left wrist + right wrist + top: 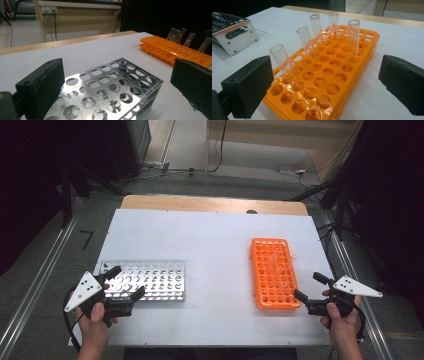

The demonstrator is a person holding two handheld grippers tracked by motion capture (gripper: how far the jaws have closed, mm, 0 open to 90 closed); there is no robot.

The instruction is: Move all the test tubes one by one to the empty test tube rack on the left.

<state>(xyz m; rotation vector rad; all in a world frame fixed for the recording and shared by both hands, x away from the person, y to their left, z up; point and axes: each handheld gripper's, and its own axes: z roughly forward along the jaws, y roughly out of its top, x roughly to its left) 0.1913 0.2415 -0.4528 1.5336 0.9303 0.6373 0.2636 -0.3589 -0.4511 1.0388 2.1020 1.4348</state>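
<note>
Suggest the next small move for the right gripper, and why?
Probably ease the right gripper forward onto the nearest glass tube in the orange rack. Its jaws stand wide open and hold nothing, and five tubes lean in that rack while the metal rack by the left gripper looks empty, so a transfer seems likely. That tube is closest, left of the gap.

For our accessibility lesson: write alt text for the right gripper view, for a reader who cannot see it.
An orange test tube rack on a white table holds five clear, empty glass tubes, leaning slightly. The right gripper frames it with open black jaws, touching nothing. A metal rack lies at upper left.
</note>
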